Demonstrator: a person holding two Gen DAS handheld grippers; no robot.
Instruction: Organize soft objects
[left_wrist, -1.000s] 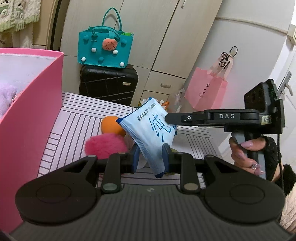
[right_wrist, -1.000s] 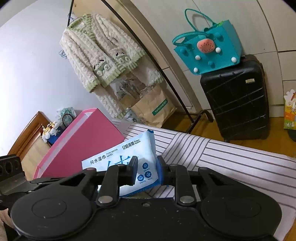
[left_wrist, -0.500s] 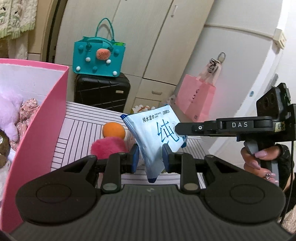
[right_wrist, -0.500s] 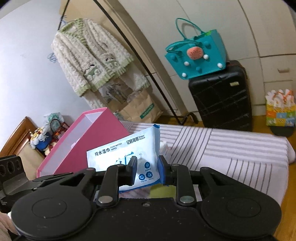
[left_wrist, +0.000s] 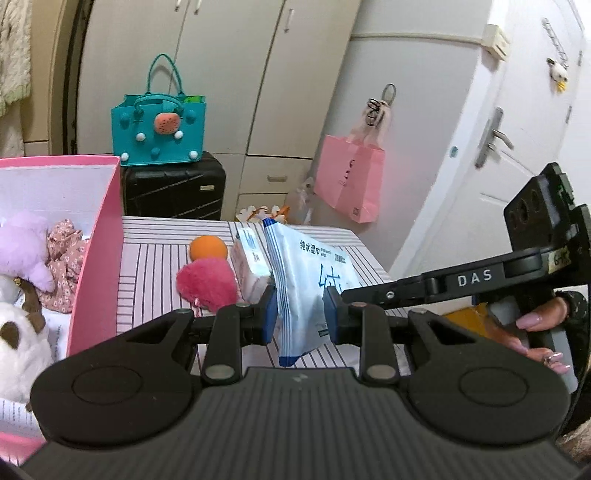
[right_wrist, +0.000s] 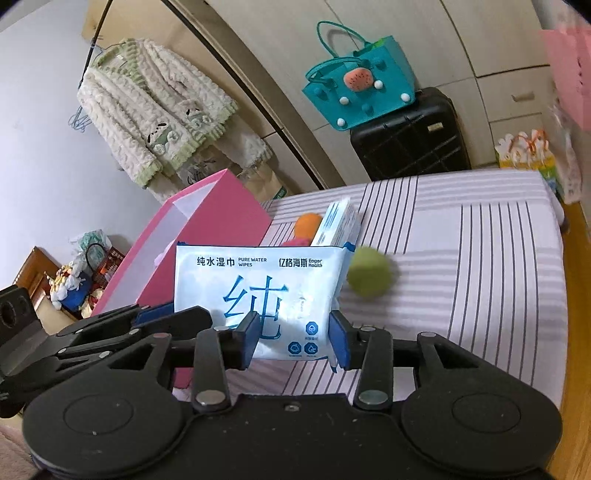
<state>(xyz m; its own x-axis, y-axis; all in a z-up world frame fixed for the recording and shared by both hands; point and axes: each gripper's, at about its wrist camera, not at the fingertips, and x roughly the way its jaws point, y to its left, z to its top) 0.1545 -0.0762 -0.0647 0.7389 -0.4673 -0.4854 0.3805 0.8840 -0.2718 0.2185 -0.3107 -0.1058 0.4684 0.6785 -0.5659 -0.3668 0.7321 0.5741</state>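
A white and blue pack of wet wipes (left_wrist: 306, 280) hangs in the air over the striped bed, also in the right wrist view (right_wrist: 258, 291). My left gripper (left_wrist: 300, 319) is shut on its lower edge. My right gripper (right_wrist: 293, 336) stands around the pack's other end with a visible gap at its jaws; it also shows in the left wrist view (left_wrist: 354, 291), reaching in from the right. The pink box (left_wrist: 98, 258) at the left holds a lilac plush (left_wrist: 22, 247), a floral cloth (left_wrist: 64, 243) and a white plush (left_wrist: 18, 347).
On the bed (right_wrist: 480, 258) lie a pink fluffy ball (left_wrist: 207, 282), an orange ball (left_wrist: 207, 246), a second wipes pack (left_wrist: 251, 264) and a green ball (right_wrist: 369, 277). A black suitcase (left_wrist: 173, 188) with a teal bag (left_wrist: 159, 129) stands beyond the bed.
Both grippers and the wipes pack have lifted and drawn back. The right gripper's jaws have widened around the pack. The box's inside has come into the left view.
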